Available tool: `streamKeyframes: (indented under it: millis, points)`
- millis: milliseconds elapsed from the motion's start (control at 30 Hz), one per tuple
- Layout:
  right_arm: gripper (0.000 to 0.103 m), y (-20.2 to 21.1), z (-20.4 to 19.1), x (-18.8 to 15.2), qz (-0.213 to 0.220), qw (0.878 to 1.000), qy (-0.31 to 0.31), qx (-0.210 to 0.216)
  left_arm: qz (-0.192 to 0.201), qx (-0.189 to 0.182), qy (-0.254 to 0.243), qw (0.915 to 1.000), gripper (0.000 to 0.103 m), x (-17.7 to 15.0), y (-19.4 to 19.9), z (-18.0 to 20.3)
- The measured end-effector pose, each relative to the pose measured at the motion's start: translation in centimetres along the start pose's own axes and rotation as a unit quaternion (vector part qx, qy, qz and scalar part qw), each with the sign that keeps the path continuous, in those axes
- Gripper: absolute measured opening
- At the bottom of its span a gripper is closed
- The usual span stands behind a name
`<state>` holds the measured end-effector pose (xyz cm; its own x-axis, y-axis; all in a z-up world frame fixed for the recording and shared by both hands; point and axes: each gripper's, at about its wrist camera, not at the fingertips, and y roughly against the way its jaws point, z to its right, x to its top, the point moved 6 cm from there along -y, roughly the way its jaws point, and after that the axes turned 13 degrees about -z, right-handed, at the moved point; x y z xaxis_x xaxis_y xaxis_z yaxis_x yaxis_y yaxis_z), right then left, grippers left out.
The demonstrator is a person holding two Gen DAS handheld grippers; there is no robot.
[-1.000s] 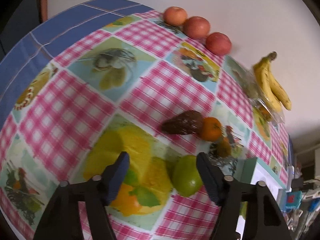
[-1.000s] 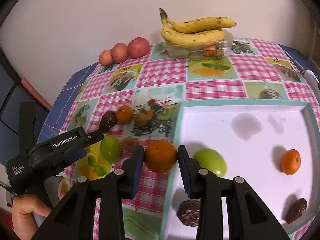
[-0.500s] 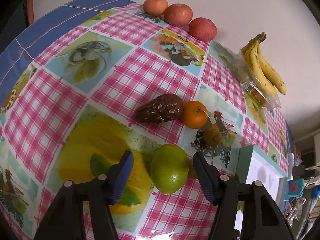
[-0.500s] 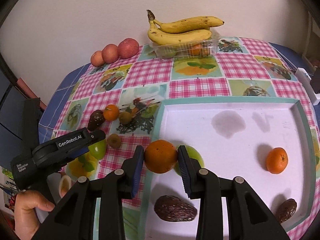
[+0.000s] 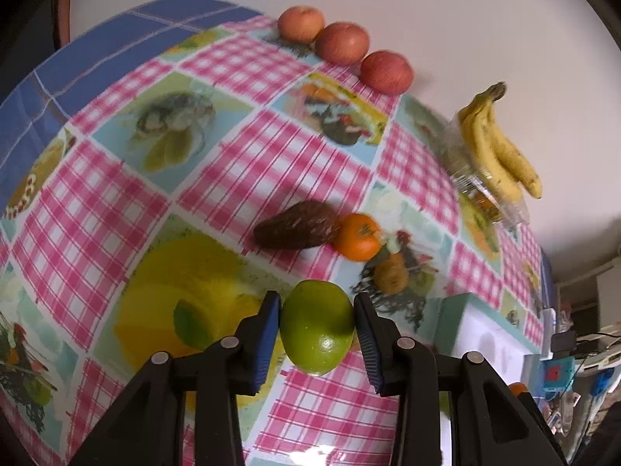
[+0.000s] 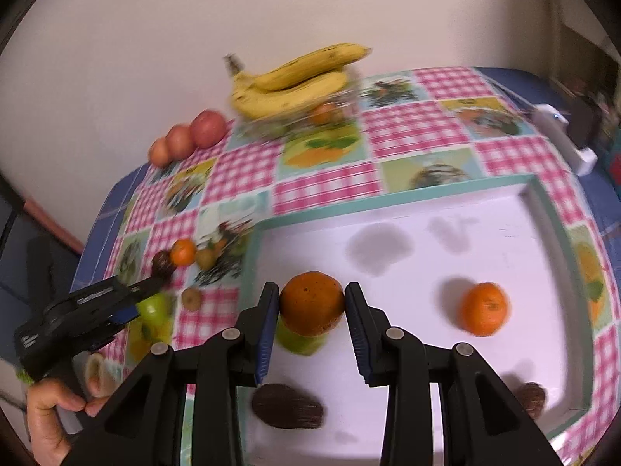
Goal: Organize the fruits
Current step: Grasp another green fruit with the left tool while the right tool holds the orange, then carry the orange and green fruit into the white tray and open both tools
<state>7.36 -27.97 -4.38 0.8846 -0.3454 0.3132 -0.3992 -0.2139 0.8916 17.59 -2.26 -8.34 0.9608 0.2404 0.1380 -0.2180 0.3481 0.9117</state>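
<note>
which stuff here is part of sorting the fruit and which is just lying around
In the job:
- green apple in the left tool
- big orange in the right tool
- white tray
- small orange, dark avocado, kiwi

Lying about:
- bananas
- three apples

In the right wrist view the orange [image 6: 312, 303] hides most of a green fruit [image 6: 300, 339] behind it, so only its lower part shows. The right gripper [image 6: 311, 312] frame covers part of the avocado [image 6: 287, 411] at the tray's [image 6: 322, 211] near edge, and a 2nd dark fruit [image 6: 531, 404] in the corner is blurred and half hidden by the rim. The bananas [image 6: 295, 85] and the box [image 6: 310, 118] under them are smeared; its contents cannot be told. In the left wrist view the tray [image 5: 452, 318] is mostly cut off, and the clutter [image 5: 562, 369] at the right edge is too small to tell.
</note>
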Motion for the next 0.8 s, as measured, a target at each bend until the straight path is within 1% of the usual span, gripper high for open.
streamKeyframes:
  millis: [100,233,333,467,633,800]
  points:
    - [0.036,1.2,2.9,0.4,0.014,0.999,-0.03,-0.022,0.012,-0.009,-0.011,0.9998,0.041,0.0,1.1,1.1]
    - [0.036,2.9,7.5,0.5,0.029,0.995,-0.068,-0.069,0.021,-0.021,-0.032,0.999,0.041,-0.4,2.2,3.2]
    - [0.036,3.8,10.4,0.2,0.032,0.991,-0.093,-0.09,0.021,-0.031,-0.049,0.9981,0.041,-1.1,2.6,5.0]
    - [0.036,4.8,13.4,-0.2,0.033,0.987,-0.116,-0.104,0.016,-0.037,-0.081,0.9959,0.041,-2.6,2.7,7.8]
    - [0.036,5.3,14.9,-0.5,0.033,0.986,-0.119,-0.117,-0.005,-0.049,-0.12,0.9916,0.041,-5.1,2.0,11.4]
    - [0.036,5.5,15.0,-0.7,0.034,0.986,-0.117,-0.118,-0.022,-0.043,-0.162,0.9856,0.041,-7.3,1.3,14.1]
